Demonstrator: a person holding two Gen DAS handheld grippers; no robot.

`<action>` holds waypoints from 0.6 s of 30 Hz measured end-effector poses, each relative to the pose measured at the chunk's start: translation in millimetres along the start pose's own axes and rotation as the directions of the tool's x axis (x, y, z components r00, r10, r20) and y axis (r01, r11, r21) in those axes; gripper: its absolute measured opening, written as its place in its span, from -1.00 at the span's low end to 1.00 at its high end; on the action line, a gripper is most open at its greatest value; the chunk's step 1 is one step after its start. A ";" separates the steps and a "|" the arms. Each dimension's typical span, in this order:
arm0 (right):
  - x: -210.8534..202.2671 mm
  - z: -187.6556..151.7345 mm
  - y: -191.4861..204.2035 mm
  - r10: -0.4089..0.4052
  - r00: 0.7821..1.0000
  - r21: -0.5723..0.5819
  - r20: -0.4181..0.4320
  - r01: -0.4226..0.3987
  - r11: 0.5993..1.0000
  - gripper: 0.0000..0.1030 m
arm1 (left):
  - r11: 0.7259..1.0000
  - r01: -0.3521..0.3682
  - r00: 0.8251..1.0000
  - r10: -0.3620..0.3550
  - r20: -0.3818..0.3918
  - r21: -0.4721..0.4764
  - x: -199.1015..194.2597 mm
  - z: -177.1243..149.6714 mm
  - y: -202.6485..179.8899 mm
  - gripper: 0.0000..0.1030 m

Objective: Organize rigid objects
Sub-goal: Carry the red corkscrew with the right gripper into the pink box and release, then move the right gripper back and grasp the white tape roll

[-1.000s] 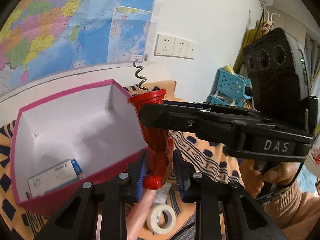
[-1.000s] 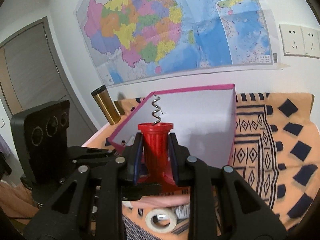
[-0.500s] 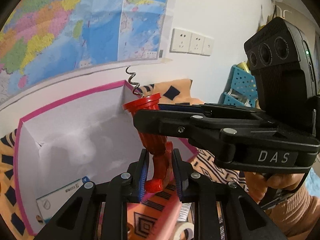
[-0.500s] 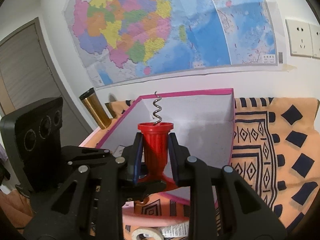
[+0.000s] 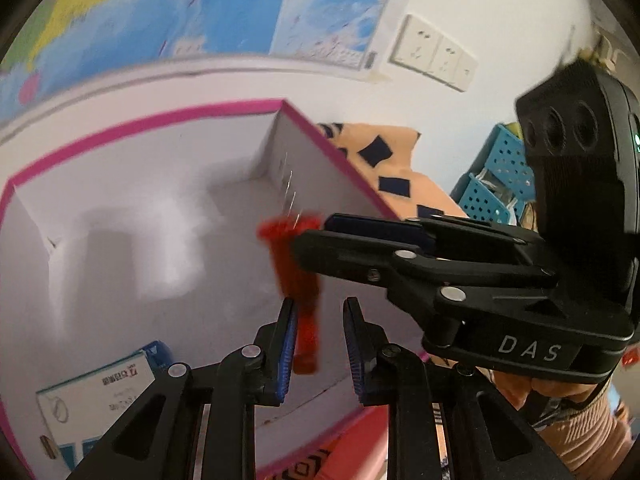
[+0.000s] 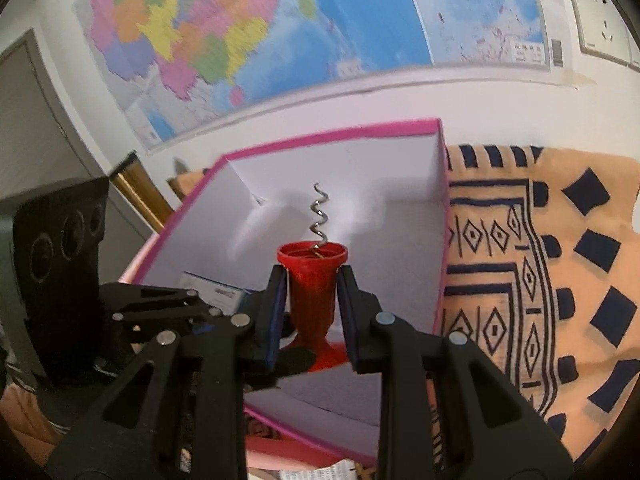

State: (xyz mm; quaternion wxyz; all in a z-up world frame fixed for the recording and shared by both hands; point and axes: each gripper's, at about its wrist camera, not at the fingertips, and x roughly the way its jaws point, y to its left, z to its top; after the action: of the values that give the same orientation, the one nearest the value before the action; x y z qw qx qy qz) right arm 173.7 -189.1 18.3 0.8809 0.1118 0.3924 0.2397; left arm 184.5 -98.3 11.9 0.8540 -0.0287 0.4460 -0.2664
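Note:
A red corkscrew (image 5: 298, 276) with a metal spiral hangs over the inside of a white box with a pink rim (image 5: 160, 240). My left gripper (image 5: 320, 308) is shut on its lower handle, which rests against the left pad. The corkscrew's upper part is blurred in the left wrist view. In the right wrist view the corkscrew's bell (image 6: 312, 292) stands between the pads of my right gripper (image 6: 312, 276). Those jaws are opening, and thin gaps show on both sides of the bell. A white and blue carton (image 5: 96, 392) lies in the box's near left corner.
The box (image 6: 440, 200) sits on an orange cloth with dark patterns (image 6: 560, 280), close to a wall with a map (image 6: 280, 40) and sockets (image 5: 432, 56). A gold flask (image 6: 136, 188) stands left of the box. A blue perforated basket (image 5: 496, 184) is at the right.
Both grippers have carried the corkscrew forward and down, from beside the box to over its inside. The tape roll has left view. The right pads have eased off the bell.

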 end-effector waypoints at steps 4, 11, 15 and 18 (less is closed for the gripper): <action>3.3 1.3 -0.6 -0.075 0.997 -0.003 -0.003 0.075 0.997 -0.14 | 0.999 -0.015 1.000 0.015 -0.001 -0.037 1.4 -2.4 10.3 -0.56; -17.8 -5.1 6.0 -0.071 0.995 -0.015 0.067 0.072 0.997 0.04 | 0.997 -0.064 0.996 0.067 0.061 -0.053 -19.2 -11.9 21.3 -0.52; -33.7 -15.3 11.9 -0.028 0.995 -0.016 0.097 0.030 0.999 0.04 | 0.995 -0.085 0.989 0.090 0.113 -0.051 -38.1 -20.1 23.6 -0.45; -48.5 -25.1 16.2 0.011 0.993 -0.016 0.121 -0.009 1.000 0.04 | 0.995 -0.094 0.982 0.098 0.161 -0.033 -57.4 -30.7 21.3 -0.40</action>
State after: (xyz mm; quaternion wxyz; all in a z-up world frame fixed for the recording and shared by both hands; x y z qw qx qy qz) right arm 121.6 -199.6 38.6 0.9028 0.1212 0.3359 0.2398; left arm 143.4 -46.6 30.2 0.8989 -0.0397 0.3791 -0.2160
